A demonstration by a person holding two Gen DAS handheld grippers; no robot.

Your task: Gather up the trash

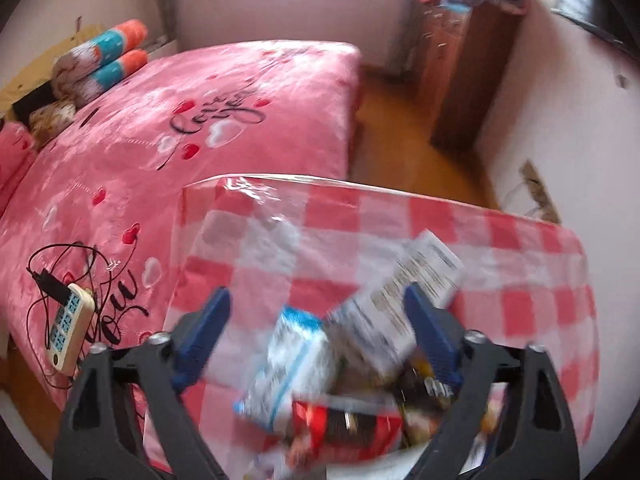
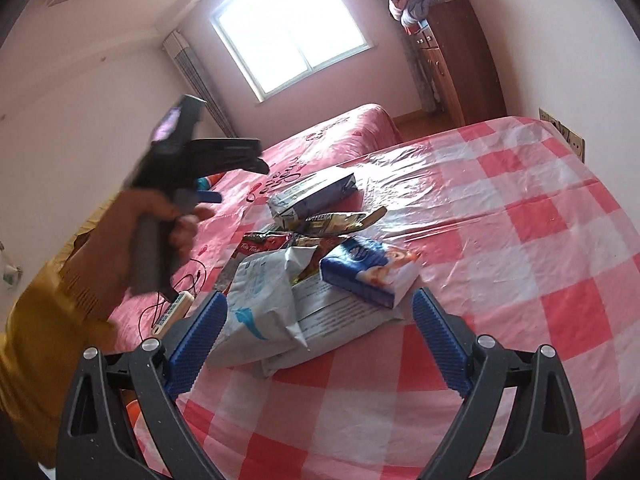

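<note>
A heap of crinkly, featherlight trash wrappers is piled near-left on the checked bench. Both jaws are spread wide, nothing held. Best pinched at a flat edge, probably slippery.

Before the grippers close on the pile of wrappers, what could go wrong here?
The wrappers lie loosely heaped, so a grab with the open right gripper may lift one and scatter the others. The pile sits near the table's edge beside the bed, so pieces could slide off. The left gripper view is blurred, so its aim may be poor.
</note>
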